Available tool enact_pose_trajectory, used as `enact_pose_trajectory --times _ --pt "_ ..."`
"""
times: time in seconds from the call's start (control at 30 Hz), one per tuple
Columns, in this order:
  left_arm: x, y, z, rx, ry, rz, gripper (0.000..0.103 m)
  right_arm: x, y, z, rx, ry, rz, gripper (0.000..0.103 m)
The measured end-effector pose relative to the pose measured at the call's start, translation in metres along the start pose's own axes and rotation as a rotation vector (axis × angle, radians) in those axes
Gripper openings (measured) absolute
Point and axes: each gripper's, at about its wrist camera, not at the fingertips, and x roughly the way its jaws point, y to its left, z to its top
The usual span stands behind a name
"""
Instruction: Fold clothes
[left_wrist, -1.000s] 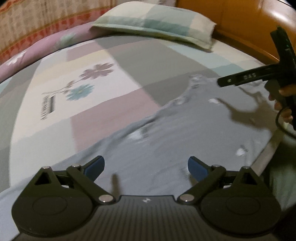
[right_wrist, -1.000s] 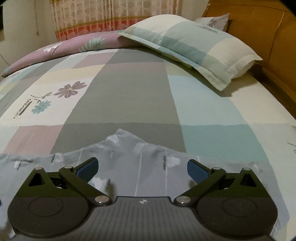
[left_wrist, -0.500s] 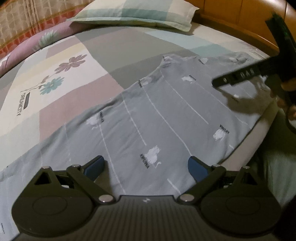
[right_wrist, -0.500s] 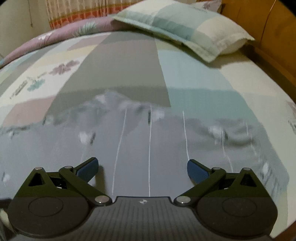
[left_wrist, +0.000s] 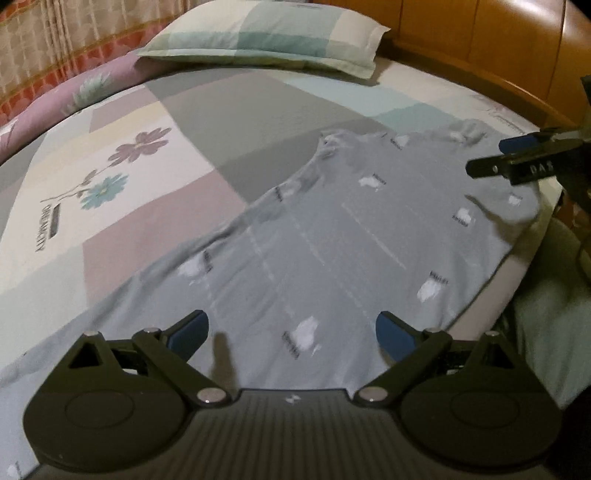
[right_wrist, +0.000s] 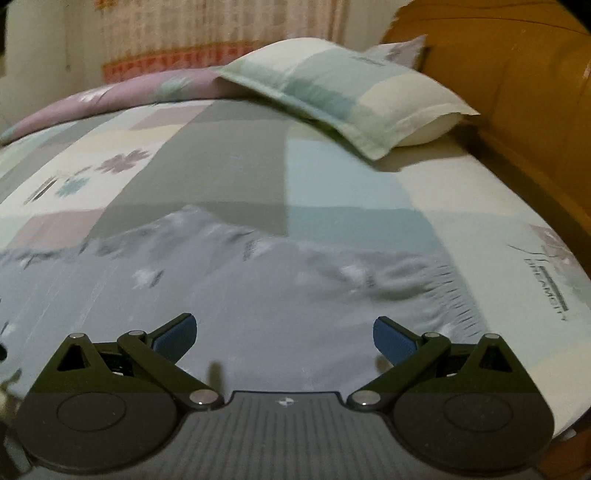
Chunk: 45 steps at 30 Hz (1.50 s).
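grey garment far edge blurred

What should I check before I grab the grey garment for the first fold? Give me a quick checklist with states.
1. Left gripper open and empty: ok, blue pads wide apart over the cloth.
2. Right gripper open and empty: ok, nothing between its pads.
3. Grey garment spread flat on the bed: mostly ok; its far edge is rumpled near the right gripper's side.
4. Garment fully on the bed: cannot tell; its near edge runs along the mattress edge.
5. Fold area clear: ok, the pillow lies well beyond the garment.
6. Pads touching cloth: cannot tell; both views are blurred.
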Motion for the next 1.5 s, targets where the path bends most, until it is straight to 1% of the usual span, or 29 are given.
enact_pose_trajectory --times 0.1,0.17,0.2,0.3,0.37,0.4,0.47,0.57,0.7,0.73,0.8,0.87,0.93,1.03,1.1,1.17,1.23,1.33,1.4,1.5 --pt "0.011 0.001 -0.001 -0.024 0.025 -0.013 0.097 0.01 -0.016 -0.008 0.041 0.036 -0.05 0.103" --pt "0.014 0.003 -0.007 -0.028 0.04 -0.006 0.097 0.014 -0.03 -0.02 0.105 0.083 -0.059 0.103" --pt "0.013 0.003 -0.01 -0.015 0.038 0.0 0.097 0.013 -0.035 -0.026 0.13 0.087 -0.06 0.103" --pt "0.008 0.008 -0.011 -0.01 0.05 0.009 0.097 0.003 -0.039 -0.033 0.142 0.065 -0.045 0.103" --pt "0.004 0.011 -0.007 -0.016 0.052 0.018 0.097 -0.001 -0.038 -0.029 0.153 0.06 -0.045 0.103" --pt "0.002 0.012 -0.003 -0.016 0.04 0.024 0.097 -0.003 -0.036 -0.024 0.154 0.038 -0.037 0.103" --pt "-0.001 0.013 0.006 -0.02 0.015 0.031 0.097 -0.003 -0.03 -0.017 0.151 0.015 -0.013 0.103" --pt "0.004 0.01 0.016 -0.021 0.002 0.028 0.097 0.002 -0.018 -0.009 0.139 0.002 0.03 0.103" --pt "0.02 0.005 0.009 -0.018 0.058 0.026 0.097 0.014 -0.004 -0.021 0.102 0.059 0.052 0.103" --pt "0.022 0.005 0.005 -0.02 0.064 0.024 0.097 0.015 -0.003 -0.025 0.087 0.06 0.044 0.103" --pt "0.019 0.008 -0.001 -0.03 0.049 0.018 0.097 0.014 0.003 -0.031 0.029 0.044 0.028 0.103" --pt "0.015 0.011 -0.003 -0.038 0.059 0.024 0.097 0.016 0.006 -0.032 0.009 0.039 0.02 0.103" --pt "0.011 0.011 0.001 -0.04 0.06 0.029 0.097 0.016 0.006 -0.032 0.03 0.035 0.015 0.103" --pt "0.007 0.006 0.012 -0.019 0.026 0.016 0.097 0.017 0.008 -0.032 0.026 0.03 -0.001 0.103" --pt "0.01 0.0 0.018 0.003 0.011 -0.001 0.097 0.016 0.009 -0.034 0.021 0.023 -0.005 0.103" --pt "0.016 -0.007 0.021 0.027 0.017 -0.012 0.097 0.015 0.009 -0.036 0.023 0.017 -0.004 0.103" --pt "0.023 -0.013 0.019 0.047 0.03 -0.018 0.097 0.014 0.009 -0.036 0.024 0.016 -0.004 0.103" --pt "0.025 -0.013 0.009 0.03 0.055 -0.021 0.097 0.014 0.009 -0.037 0.023 0.012 -0.006 0.103" --pt "0.019 -0.011 0.004 0.021 0.062 -0.018 0.097 0.014 0.01 -0.038 0.023 0.007 -0.007 0.103" --pt "0.008 -0.007 0.002 0.021 0.048 0.007 0.097 0.015 0.012 -0.038 0.025 0.005 -0.016 0.103"
